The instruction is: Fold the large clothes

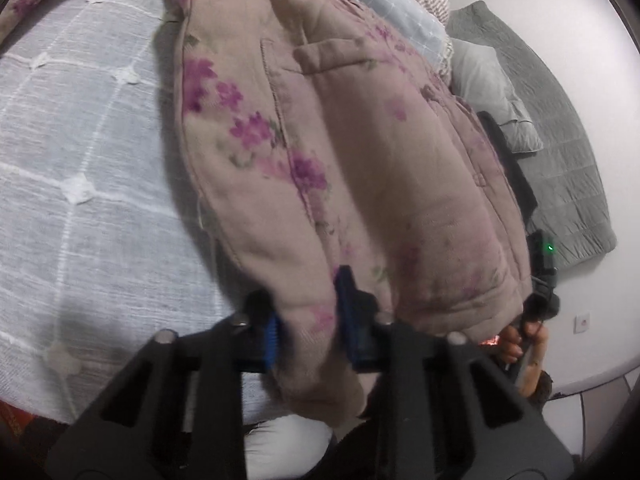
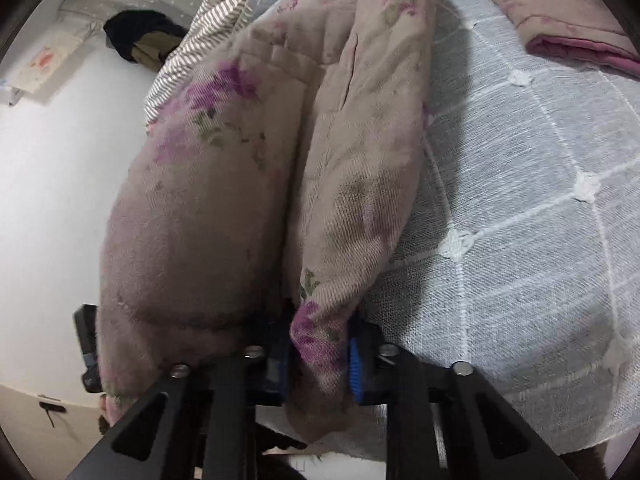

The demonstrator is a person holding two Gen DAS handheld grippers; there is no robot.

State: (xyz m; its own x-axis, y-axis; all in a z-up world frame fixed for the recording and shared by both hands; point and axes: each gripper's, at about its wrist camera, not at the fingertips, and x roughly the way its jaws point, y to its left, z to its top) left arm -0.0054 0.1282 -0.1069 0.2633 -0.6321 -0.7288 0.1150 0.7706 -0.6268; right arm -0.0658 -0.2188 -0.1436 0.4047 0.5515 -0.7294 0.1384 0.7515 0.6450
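A padded beige jacket (image 1: 320,140) with purple flowers lies on a bed covered by a white-checked grey spread (image 1: 80,140). In the left wrist view my left gripper (image 1: 310,332) is shut on the jacket's near hem, its blue pads pinching a thick fold. The right wrist view shows the same jacket (image 2: 200,200) from the other side. My right gripper (image 2: 320,360) is shut on another fold of the hem, where a purple flower shows. The right gripper (image 1: 540,304) also appears at the jacket's right corner in the left wrist view, held by a hand.
A grey quilt (image 1: 560,128) and pillow (image 1: 492,88) lie on the floor to the right. Striped bedding (image 2: 208,12) is heaped behind the jacket. A jacket sleeve with pink lining (image 2: 568,36) lies on the spread (image 2: 540,200). A dark garment (image 2: 140,36) sits by the wall.
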